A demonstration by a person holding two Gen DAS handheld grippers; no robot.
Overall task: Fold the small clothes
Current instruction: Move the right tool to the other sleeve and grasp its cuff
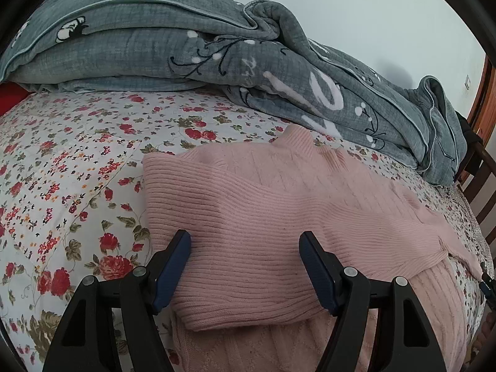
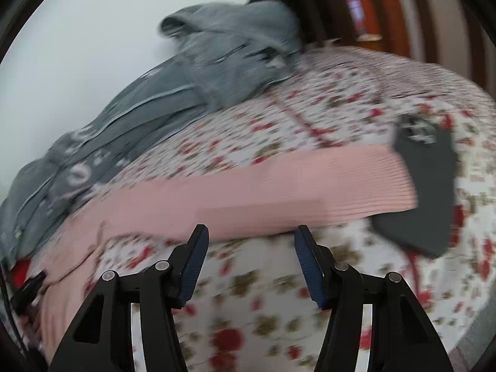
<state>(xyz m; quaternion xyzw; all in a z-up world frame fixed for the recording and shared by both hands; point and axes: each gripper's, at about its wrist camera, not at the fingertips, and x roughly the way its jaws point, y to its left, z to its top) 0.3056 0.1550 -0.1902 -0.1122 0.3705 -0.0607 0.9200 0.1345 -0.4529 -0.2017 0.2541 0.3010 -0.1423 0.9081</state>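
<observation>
The pink knit sweater [image 1: 263, 217] lies on the floral bedsheet [image 1: 62, 170], one sleeve folded across; the left gripper [image 1: 245, 241] hovers spread above it. Only the right view, blurred, shows a dark phone [image 2: 424, 186] touching the outstretched sleeve cuff [image 2: 372, 183]; the right gripper [image 2: 251, 238] is spread, holding nothing.

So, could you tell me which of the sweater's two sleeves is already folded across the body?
The sleeve beneath the left tool; the other sleeve lies stretched out toward the phone.

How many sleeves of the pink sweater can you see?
2. One sleeve is folded across the pink sweater in front of the left gripper; the other stretches out toward the phone, beyond the right gripper.
</observation>
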